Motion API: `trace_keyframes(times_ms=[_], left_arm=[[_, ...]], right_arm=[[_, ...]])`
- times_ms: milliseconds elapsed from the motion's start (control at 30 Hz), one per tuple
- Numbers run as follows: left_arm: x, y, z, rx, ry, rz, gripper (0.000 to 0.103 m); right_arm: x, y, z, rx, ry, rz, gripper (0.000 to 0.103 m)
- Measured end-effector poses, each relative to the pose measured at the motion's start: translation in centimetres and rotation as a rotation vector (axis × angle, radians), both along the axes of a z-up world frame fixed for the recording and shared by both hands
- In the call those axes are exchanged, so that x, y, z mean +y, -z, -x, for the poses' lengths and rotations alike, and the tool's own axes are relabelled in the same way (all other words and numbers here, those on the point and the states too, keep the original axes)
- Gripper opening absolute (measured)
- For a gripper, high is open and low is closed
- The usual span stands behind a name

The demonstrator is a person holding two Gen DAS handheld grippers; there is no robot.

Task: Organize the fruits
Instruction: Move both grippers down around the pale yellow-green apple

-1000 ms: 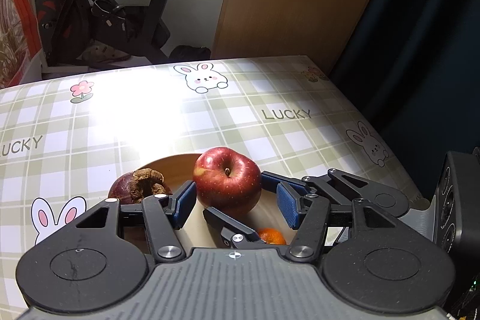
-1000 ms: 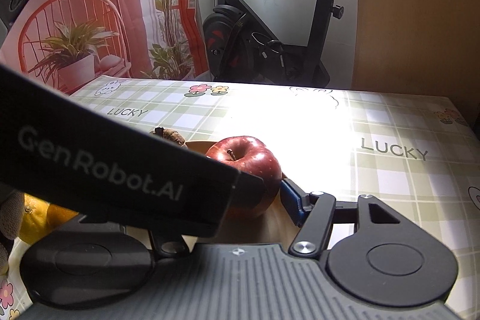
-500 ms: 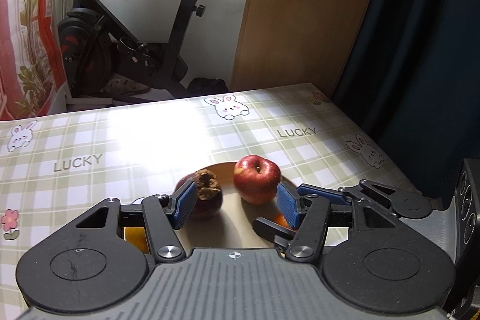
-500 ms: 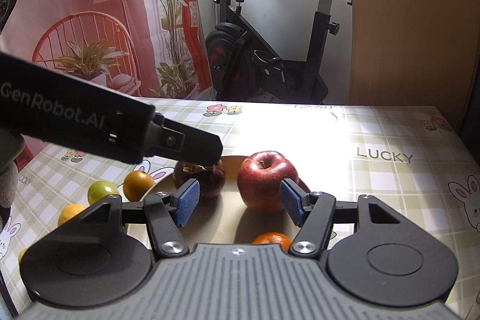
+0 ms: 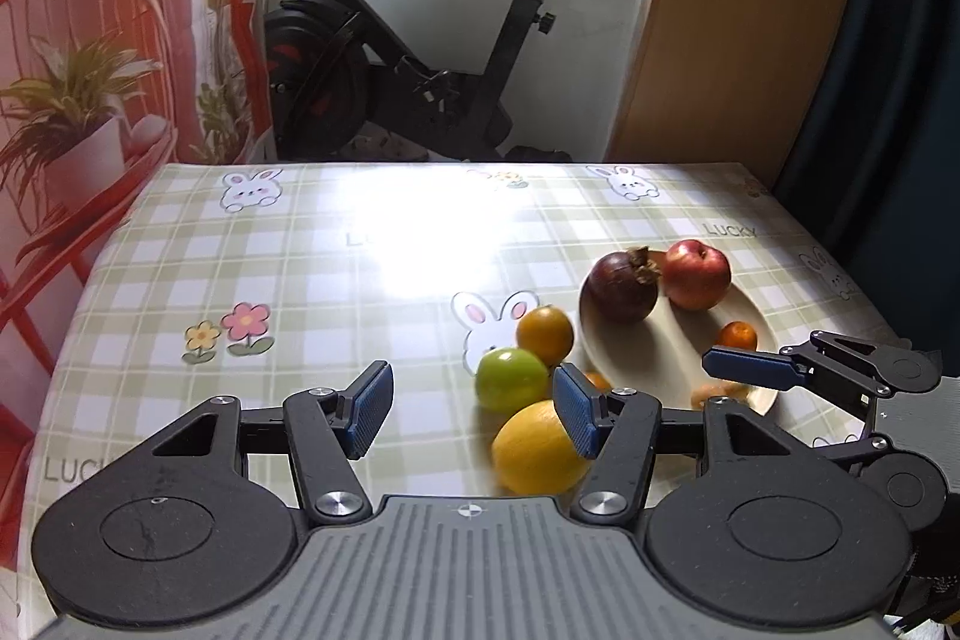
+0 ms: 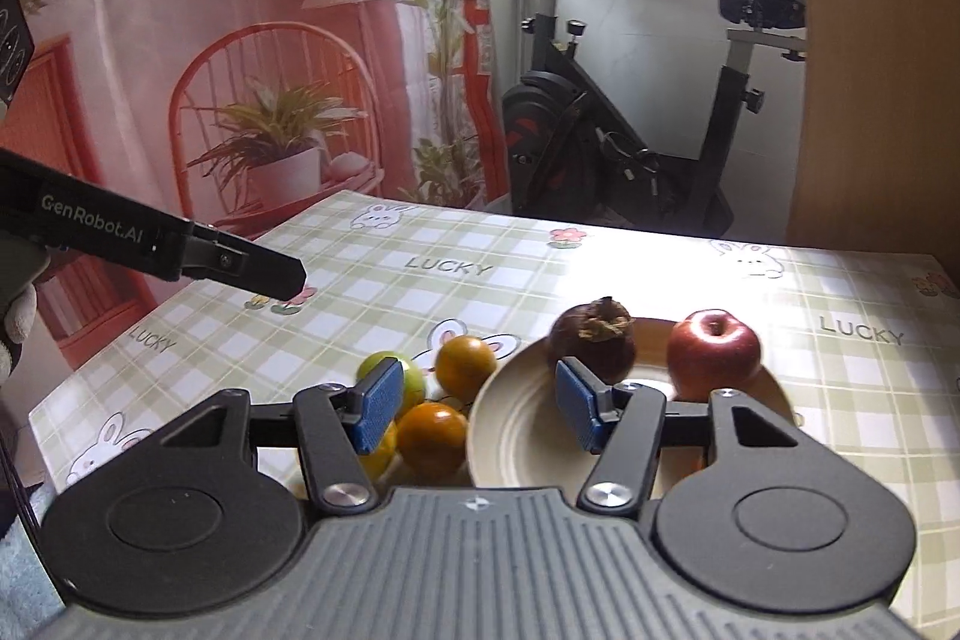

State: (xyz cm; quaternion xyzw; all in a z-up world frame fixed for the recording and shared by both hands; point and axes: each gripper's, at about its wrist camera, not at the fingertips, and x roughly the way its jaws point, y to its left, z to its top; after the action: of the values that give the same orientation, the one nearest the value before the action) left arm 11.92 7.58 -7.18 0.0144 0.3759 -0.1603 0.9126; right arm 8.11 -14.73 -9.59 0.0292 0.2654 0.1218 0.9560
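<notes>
Left gripper [image 5: 471, 409]: jaws spread wide, nothing between the blue pads [image 5: 371, 409], held above the checked tablecloth [image 5: 336, 292]. Its right pad overlaps the yellow lemon [image 5: 537, 448], which lies at about 1 o'clock from the gripper's midpoint; contact cannot be judged. Farther out in the same direction lie a green fruit [image 5: 512, 379] and, just behind and touching it, an orange citrus [image 5: 545, 335]. At 2 o'clock stands the cream plate [image 5: 654, 358], bearing a dark purple fruit with a dried calyx [image 5: 621, 285] beside a red apple [image 5: 696, 274], with a small orange fruit [image 5: 738, 335] nearer the near rim.

Right gripper [image 6: 474, 409]: jaws likewise wide and empty, raised over the near left edge of the plate [image 6: 522, 436]. At 1 o'clock the purple fruit [image 6: 594, 346] sits on the plate; the apple [image 6: 713, 352] stands to its right, at 2 o'clock, the two apart. At 11 o'clock, off the plate on the cloth, are the green fruit [image 6: 393, 370] and an orange citrus [image 6: 465, 367]; a second orange fruit [image 6: 432, 439] lies just beside the plate rim, close to the left pad [image 6: 378, 412]. The left gripper's finger [image 6: 240, 268] reaches in from 9 o'clock.

Background: an exercise bike [image 5: 420, 58] beyond the table's far edge.
</notes>
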Motion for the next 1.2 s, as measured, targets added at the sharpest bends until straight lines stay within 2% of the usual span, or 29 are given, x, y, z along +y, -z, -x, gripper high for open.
trace_keyframes(times_ms=[167, 400, 667, 800, 1200], left_arm=[[2.6, 1.2, 1.5, 0.041, -0.012, 0.021, 0.062], [4.1, 3.3, 2.6, 0.072, -0.008, 0.037, 0.062], [3.7, 4.4, 2.7, 0.087, 0.001, 0.093, 0.062], [3.1, 5.1, 2.8, 0.105, 0.023, 0.1, 0.062], [0.8, 7.6, 3.3, 0.191, 0.093, 0.117, 0.061]], right_arm=[[4.6, 0.8, 0.7, 0.026, -0.124, 0.039, 0.059], [9.6, 3.3, 1.3, 0.105, -0.279, 0.09, 0.059], [12.5, 5.2, 0.8, 0.149, -0.391, 0.149, 0.059], [12.3, 6.1, 0.4, 0.183, -0.401, 0.123, 0.049], [7.7, 5.8, 2.4, 0.159, -0.331, -0.008, 0.046]])
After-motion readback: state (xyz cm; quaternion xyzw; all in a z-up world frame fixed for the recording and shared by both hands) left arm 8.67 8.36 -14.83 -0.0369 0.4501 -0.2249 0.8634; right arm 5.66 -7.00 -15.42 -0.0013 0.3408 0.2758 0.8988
